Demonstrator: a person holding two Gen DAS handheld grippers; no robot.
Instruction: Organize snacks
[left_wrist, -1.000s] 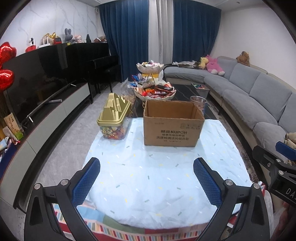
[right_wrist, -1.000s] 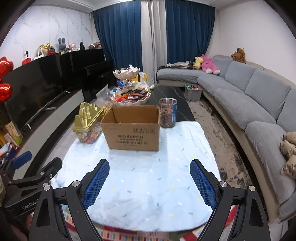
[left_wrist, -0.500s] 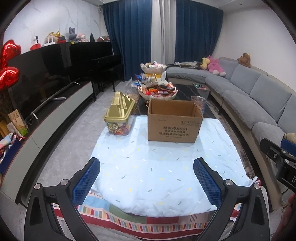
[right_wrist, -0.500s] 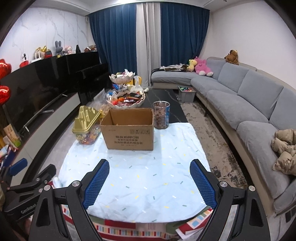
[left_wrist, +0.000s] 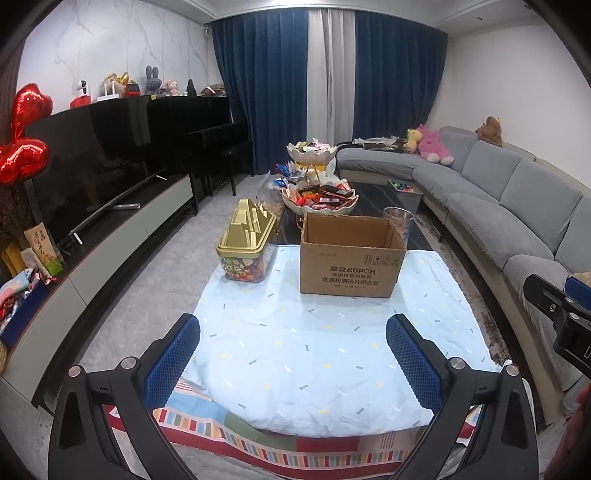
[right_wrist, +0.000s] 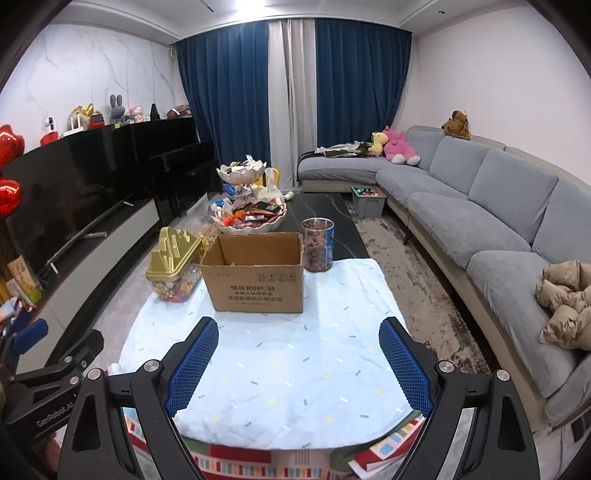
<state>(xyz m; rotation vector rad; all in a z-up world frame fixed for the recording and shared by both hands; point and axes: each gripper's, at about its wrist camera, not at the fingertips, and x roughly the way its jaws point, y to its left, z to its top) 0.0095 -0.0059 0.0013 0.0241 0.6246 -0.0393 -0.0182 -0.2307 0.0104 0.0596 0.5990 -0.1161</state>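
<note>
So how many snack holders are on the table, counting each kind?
Cardboard box: 1
Gold-lidded candy tub: 1
Clear jar of brown snack balls: 1
Tiered bowl stand piled with wrapped snacks: 1
Total: 4
The box, tub and jar sit at the far edge of the light blue cloth; the stand is behind them on the dark tabletop.

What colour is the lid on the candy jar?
Gold. The candy jar's lid shows best in the left wrist view.
</note>
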